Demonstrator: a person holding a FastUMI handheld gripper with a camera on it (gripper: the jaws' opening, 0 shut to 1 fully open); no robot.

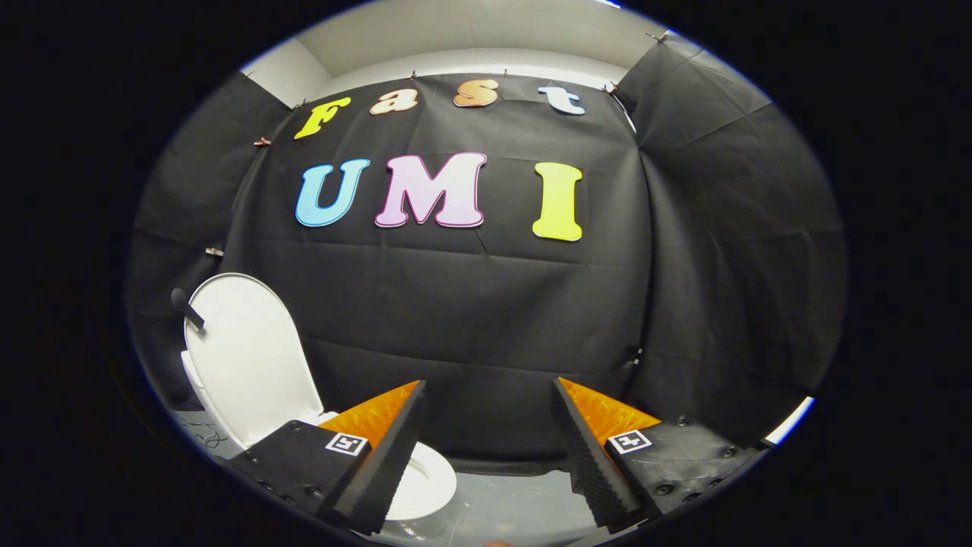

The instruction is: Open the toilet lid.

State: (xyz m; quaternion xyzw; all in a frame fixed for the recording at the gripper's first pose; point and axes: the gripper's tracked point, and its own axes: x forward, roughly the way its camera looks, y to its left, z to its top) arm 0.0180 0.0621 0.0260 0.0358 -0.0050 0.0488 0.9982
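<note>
Gripper (486, 448) spread wide, holds nothing (touching nothing). Lid (247, 357) stands upright, beyond left finger; seat (425, 486) just beside it, bowl hidden.

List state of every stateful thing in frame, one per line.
White plastic toilet lid: raised, standing upright behind the bowl.
White toilet seat ring: down on the bowl, partly hidden by a finger.
Small dark handle on the lid's edge: free, nothing gripping it.
Gripper: open, fingers apart, holding nothing.
</note>
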